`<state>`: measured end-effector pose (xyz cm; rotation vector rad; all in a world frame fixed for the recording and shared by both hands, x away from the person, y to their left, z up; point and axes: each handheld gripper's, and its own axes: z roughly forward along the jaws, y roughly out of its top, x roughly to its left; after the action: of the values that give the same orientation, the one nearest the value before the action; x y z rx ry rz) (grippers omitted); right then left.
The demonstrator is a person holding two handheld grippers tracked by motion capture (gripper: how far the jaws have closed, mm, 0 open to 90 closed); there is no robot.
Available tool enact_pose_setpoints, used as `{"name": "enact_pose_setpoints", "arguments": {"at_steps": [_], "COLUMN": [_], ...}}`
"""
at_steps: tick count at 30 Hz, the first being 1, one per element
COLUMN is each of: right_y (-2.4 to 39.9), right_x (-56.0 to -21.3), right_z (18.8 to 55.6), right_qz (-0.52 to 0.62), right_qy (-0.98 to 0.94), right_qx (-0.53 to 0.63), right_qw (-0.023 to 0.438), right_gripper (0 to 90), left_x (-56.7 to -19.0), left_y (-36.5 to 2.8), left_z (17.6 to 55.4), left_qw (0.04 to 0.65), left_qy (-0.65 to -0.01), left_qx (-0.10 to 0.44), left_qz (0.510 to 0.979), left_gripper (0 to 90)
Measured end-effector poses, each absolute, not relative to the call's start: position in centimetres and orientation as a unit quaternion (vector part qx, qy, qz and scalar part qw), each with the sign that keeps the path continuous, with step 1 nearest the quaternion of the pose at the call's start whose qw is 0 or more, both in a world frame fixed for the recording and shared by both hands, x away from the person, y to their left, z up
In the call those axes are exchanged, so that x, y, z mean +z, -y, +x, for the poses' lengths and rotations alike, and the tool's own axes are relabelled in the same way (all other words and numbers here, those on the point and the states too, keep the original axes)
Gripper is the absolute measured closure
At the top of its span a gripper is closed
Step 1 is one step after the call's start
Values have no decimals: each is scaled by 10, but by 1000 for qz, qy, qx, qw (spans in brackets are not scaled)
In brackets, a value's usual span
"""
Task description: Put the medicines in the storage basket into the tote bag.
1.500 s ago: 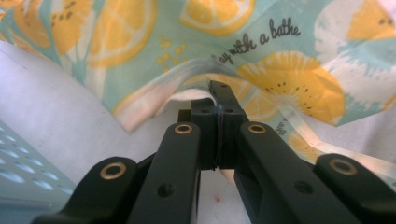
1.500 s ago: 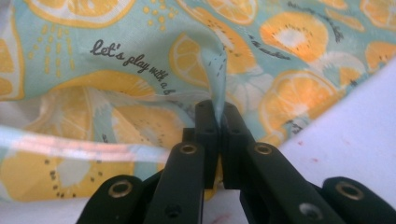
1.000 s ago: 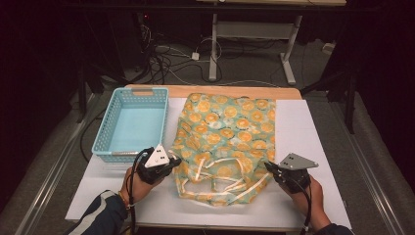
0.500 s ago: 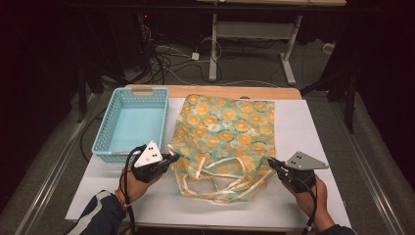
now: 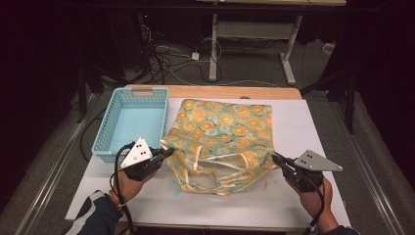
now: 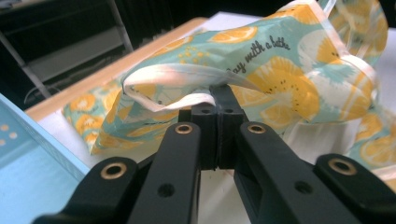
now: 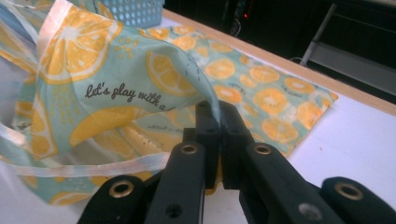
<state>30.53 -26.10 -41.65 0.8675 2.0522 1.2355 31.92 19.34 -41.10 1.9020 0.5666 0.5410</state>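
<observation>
We note the lemon-print tote bag lying on the white table cover, just right of the light blue basket. The bag's far end lies flat; its near, open end is lifted off the cover with the cream handles sagging between. The left gripper pinches the bag's near-left corner, jaws closed tight on the hem. The right gripper pinches the near-right corner, jaws likewise closed on fabric. Printed script on the cloth reads "let's play with a".

Black claws (brass-ringed screws), grey plates, striped sleeve.
</observation>
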Motion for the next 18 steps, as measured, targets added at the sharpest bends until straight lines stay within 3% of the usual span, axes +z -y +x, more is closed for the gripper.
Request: {"name": "enact_pose_setpoints", "arguments": {"at_steps": [18], "right_y": [261], "right_x": [-391], "right_z": [294], "right_qz": [312], "right_qy": [-747], "right_qx": [494], "right_qw": [318], "right_gripper": [898], "left_x": [-393], "left_y": [-199], "left_z": [313], "left_qw": [555], "left_qy": [-236], "left_qx": [243], "left_qz": [760], "left_gripper": [877]}}
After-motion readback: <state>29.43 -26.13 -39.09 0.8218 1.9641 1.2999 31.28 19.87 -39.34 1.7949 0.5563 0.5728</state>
